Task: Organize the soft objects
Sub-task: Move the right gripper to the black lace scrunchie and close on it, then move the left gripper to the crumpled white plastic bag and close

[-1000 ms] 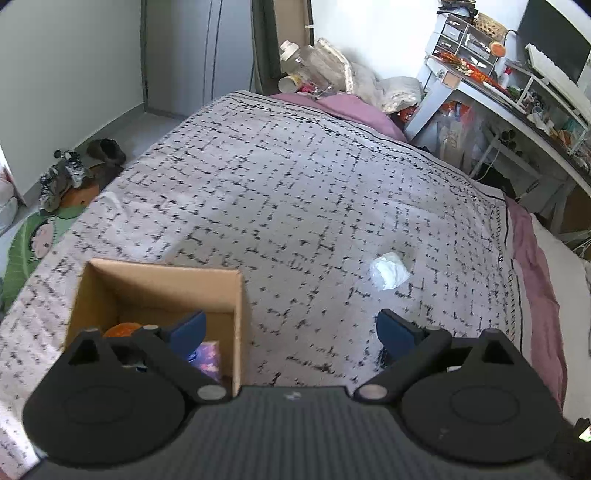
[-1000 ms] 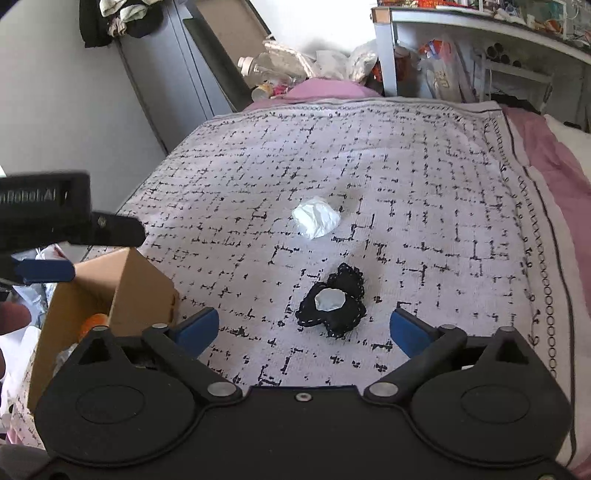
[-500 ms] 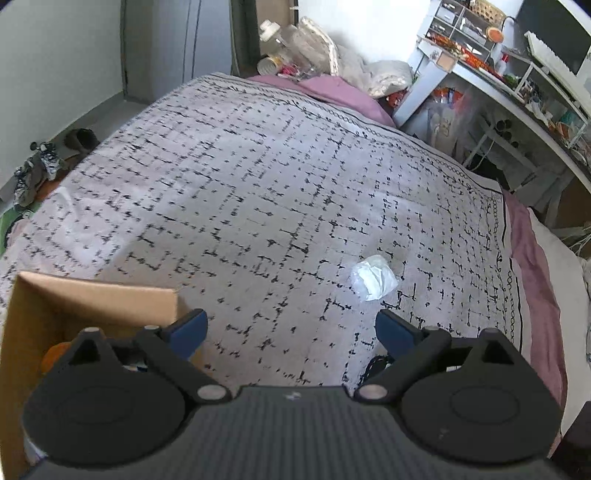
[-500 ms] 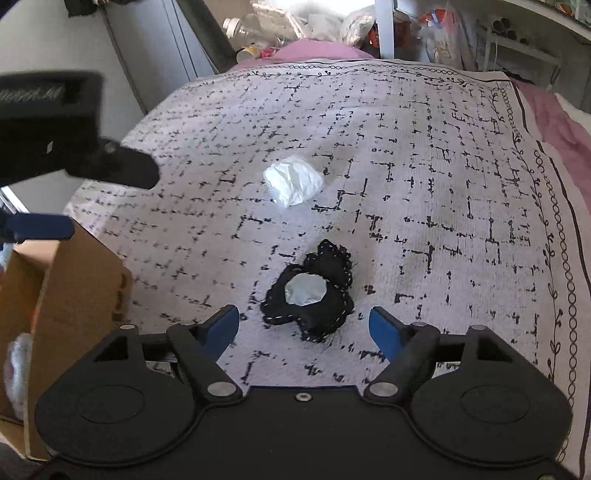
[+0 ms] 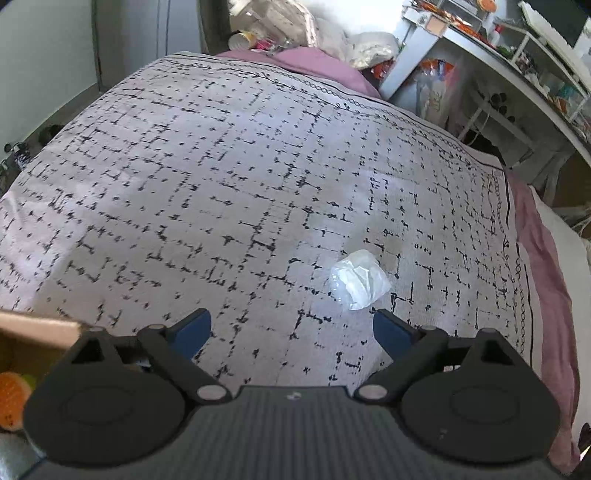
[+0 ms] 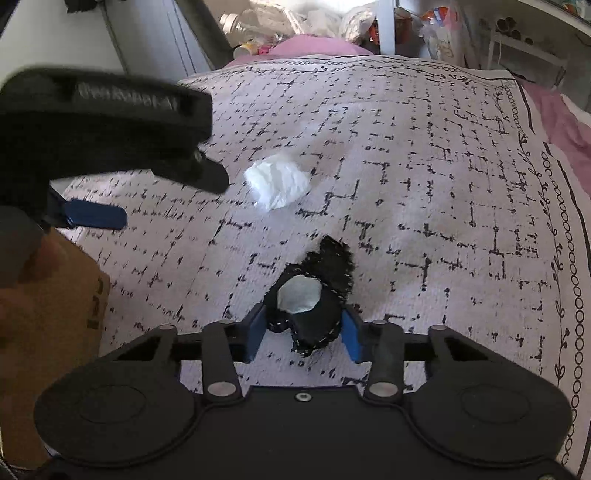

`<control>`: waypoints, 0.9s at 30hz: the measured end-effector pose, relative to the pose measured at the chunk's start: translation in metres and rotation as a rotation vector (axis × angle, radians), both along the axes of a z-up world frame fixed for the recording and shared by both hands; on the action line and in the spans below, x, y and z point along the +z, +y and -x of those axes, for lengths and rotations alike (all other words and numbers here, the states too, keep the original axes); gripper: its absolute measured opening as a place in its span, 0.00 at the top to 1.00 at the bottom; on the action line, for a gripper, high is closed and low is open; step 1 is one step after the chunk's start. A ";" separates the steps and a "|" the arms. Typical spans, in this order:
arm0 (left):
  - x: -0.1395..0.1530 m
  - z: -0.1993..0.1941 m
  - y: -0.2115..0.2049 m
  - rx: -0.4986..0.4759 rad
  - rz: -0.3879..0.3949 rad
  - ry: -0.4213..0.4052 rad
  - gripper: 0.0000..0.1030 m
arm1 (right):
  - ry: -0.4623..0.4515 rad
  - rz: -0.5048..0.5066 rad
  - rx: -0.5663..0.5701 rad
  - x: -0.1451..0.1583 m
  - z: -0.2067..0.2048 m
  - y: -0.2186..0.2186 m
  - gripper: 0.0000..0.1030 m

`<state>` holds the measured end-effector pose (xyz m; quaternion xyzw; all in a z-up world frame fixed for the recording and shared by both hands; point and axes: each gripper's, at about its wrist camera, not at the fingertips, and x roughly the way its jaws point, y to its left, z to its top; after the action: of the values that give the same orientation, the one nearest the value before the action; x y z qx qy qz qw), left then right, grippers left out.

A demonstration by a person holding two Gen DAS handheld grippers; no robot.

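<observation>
A black soft toy with a white patch (image 6: 310, 295) lies on the patterned bedspread (image 6: 424, 166). My right gripper (image 6: 304, 334) has closed its blue fingers against both sides of the toy. A crumpled white soft object (image 5: 359, 278) lies further out on the bed, also in the right wrist view (image 6: 277, 181). My left gripper (image 5: 291, 328) is open and empty, just short of the white object; it also shows in the right wrist view (image 6: 110, 147). A cardboard box (image 6: 48, 314) stands at the left, with an orange soft item (image 5: 13, 398) inside.
A white desk with shelves and clutter (image 5: 498, 66) stands to the right of the bed. Bottles and bags (image 6: 280, 22) pile up at the far end. A pink sheet (image 5: 546, 277) edges the bed on the right. Shoes lie on the floor at left (image 5: 14, 155).
My right gripper has moved down onto the black toy and closed on it. My left gripper has swung right, away from the box, toward the white object.
</observation>
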<state>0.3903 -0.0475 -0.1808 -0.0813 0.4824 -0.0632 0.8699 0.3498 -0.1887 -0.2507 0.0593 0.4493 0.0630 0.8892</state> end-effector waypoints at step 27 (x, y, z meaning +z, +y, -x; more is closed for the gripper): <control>-0.036 -0.043 -0.065 -0.099 -0.093 -0.034 0.19 | -0.033 -0.163 -0.247 -0.003 -0.020 -0.068 0.76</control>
<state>0.4329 -0.1126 -0.2172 -0.0157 0.4736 -0.0852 0.8765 0.3702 -0.2569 -0.2541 0.1850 0.4174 -0.0098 0.8896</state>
